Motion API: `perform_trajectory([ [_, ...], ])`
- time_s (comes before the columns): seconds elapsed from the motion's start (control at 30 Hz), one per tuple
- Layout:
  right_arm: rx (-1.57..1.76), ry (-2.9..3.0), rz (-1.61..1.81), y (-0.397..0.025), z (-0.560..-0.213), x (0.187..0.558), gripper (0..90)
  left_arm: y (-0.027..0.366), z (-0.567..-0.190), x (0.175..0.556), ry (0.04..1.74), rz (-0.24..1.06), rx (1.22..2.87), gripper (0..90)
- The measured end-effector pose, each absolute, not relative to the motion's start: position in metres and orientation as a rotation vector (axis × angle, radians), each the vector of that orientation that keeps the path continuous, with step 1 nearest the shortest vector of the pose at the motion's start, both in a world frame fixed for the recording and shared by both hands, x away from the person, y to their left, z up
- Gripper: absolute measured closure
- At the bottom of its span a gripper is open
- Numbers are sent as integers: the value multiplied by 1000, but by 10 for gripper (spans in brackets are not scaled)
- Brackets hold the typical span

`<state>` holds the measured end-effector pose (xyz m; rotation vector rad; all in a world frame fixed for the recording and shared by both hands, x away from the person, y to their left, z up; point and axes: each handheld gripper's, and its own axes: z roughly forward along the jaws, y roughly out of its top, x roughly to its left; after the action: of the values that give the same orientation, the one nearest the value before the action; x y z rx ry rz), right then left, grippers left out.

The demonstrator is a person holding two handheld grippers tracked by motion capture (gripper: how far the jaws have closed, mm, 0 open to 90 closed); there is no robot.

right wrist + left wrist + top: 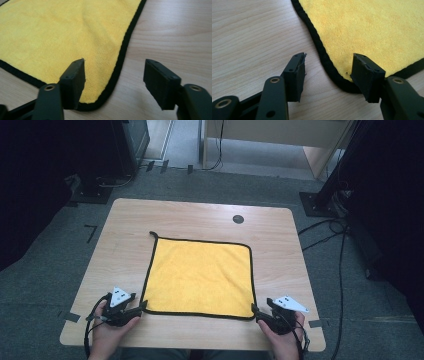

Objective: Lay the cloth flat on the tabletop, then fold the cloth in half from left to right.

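Soft yellow square cloth with a black sewn edge, spread flat in the middle of the light wooden table. Fluffy like a towel, so likely light, floppy and not slippery. Will bend and sag when lifted, not stay stiff. No danger of breaking.

Best spots to grab: the two near corners, right on the thick black edge, where the cloth is strongest. Near left corner sitting between the jaws of the left gripper, jaws wide apart, one on bare wood and one over the cloth, nothing pinched yet. Near right corner sitting between the jaws of the right gripper, also wide apart, also holding nothing.

Need to get one jaw under the edge or pinch down on it, since the cloth lies flat on the wood. Lift both corners together, or the cloth may twist or bunch up.

Farther out: a small black loop at the far left corner, a small dark round spot on the table beyond the cloth, grey floor all around, black cables on the right.
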<state>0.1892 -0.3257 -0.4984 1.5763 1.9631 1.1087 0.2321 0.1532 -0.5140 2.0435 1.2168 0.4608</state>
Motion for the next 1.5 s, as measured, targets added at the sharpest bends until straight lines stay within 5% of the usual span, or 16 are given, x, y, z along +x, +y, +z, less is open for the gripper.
perform_trajectory([
  [0.33, 1516, 2000, 1168, -310, -481, 210, 222, 152, -515, 232, 1216, 459, 2041, 383],
  [1.03, 1366, 2070, 1153, -244, -424, 289, 302, 151, -515, 232, 1197, 473, 2062, 364],
  [1.5, 1323, 2153, 1219, -182, -417, 343, 382, 149, -515, 231, 1191, 489, 2072, 366],
])
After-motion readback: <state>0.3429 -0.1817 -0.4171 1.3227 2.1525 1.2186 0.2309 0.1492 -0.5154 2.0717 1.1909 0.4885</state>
